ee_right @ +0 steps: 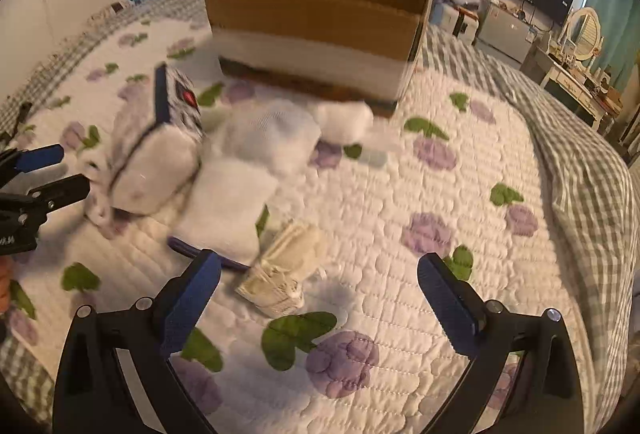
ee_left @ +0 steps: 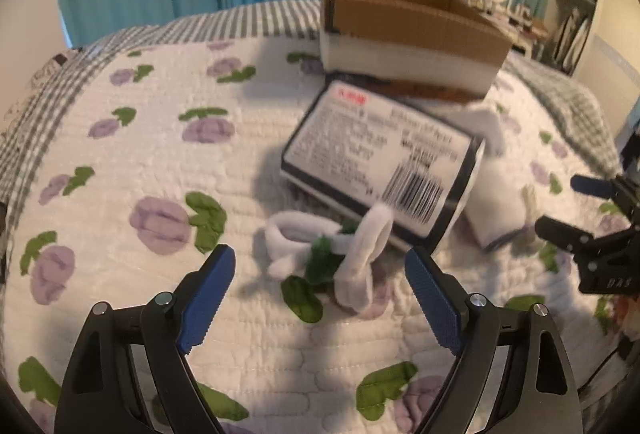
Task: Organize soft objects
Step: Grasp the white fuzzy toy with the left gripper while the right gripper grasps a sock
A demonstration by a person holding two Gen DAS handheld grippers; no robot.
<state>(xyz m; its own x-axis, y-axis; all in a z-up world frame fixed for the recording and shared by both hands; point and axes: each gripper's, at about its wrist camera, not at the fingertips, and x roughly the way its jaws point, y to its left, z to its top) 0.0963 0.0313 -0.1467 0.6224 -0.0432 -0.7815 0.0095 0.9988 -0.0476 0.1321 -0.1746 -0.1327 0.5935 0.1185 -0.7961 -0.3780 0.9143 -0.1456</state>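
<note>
The left gripper (ee_left: 320,276), jaws spread, hovers with the white headband (ee_left: 340,246) just ahead between them; lowering squarely would likely catch its upright loop. The right gripper (ee_right: 320,294), jaws also spread, has the cream sock (ee_right: 286,270) just inside its left jaw. The cardboard box (ee_right: 316,17) stands beyond, with open quilt (ee_right: 460,193) to the right.

The left gripper (ee_left: 320,274) hangs low over the bed with its blue-padded jaws spread wide, gripping nothing. The right gripper (ee_right: 320,286) hangs just as low, jaws equally wide and bare. Each shows at the edge of the other's view.
</note>
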